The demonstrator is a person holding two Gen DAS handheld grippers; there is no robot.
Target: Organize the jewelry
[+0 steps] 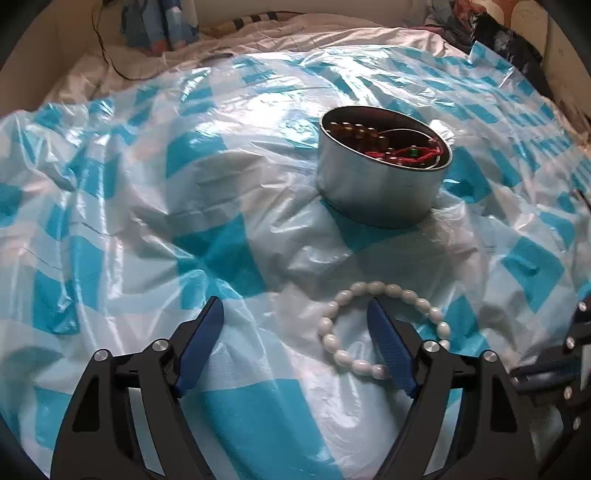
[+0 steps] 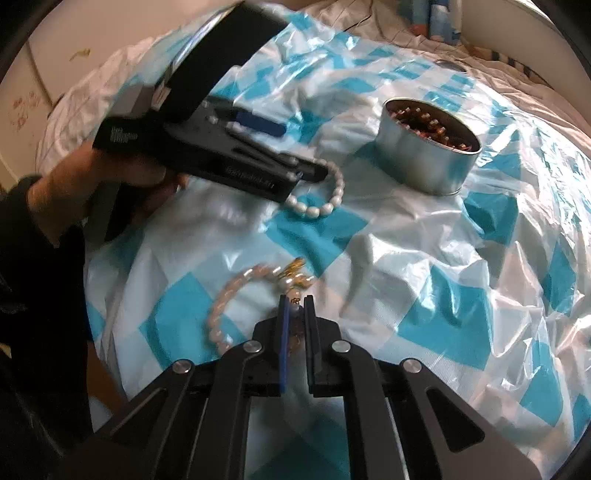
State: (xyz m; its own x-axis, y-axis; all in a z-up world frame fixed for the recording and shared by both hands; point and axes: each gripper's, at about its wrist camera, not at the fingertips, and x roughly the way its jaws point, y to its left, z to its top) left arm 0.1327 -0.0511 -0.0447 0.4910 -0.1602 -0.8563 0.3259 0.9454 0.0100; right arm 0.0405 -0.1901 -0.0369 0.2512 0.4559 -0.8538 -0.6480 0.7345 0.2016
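A round metal tin (image 1: 380,184) stands on the blue-and-white plastic sheet (image 1: 155,206) and holds brown beads and a red cord. A white bead bracelet (image 1: 354,362) lies flat in front of it. My left gripper (image 1: 295,310) is open, with its right finger inside the bracelet's ring. In the right wrist view the tin (image 2: 421,162) is at the upper right and the white bracelet (image 2: 325,203) lies by the left gripper's tip. My right gripper (image 2: 296,301) is shut on a pearl bracelet (image 2: 225,299) with gold charms, at its charm end.
The sheet covers a rumpled bed with white bedding (image 1: 258,40). A blue patterned package (image 1: 159,26) stands at the far edge. Dark clothes (image 1: 502,33) lie at the far right. The person's hand (image 2: 74,184) holds the left gripper.
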